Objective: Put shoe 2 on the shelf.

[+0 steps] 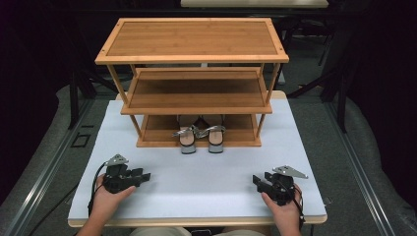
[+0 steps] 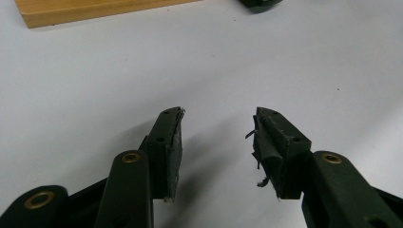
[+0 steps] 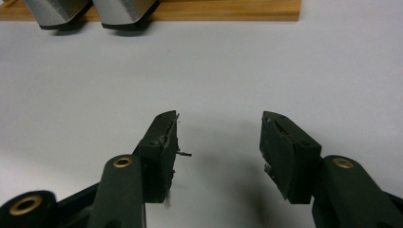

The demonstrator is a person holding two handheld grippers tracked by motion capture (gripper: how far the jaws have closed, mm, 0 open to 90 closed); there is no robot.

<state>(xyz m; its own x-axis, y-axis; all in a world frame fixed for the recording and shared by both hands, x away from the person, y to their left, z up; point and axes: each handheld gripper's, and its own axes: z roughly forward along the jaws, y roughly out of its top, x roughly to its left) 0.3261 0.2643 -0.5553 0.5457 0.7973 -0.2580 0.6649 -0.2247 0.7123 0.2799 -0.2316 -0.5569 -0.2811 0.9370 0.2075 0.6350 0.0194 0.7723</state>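
Note:
A three-tier bamboo shoe rack [image 1: 194,81] stands at the back of the white table [image 1: 196,182]. A pair of silver sandals [image 1: 201,133] sits on its bottom shelf, heels sticking out toward me; their heels [image 3: 90,12] show at the top of the right gripper view. My left gripper [image 1: 146,175] rests low over the table at the front left, open with nothing between its jaws [image 2: 218,137]. My right gripper [image 1: 256,180] sits at the front right, also open and empty [image 3: 218,137]. Both point inward toward the table's middle.
The rack's bottom board edge [image 2: 95,12] lies ahead of the left gripper, and the other gripper's tip [image 2: 259,4] shows far off. Dark floor and metal rails [image 1: 354,162] flank the table. White tabletop lies between the two grippers.

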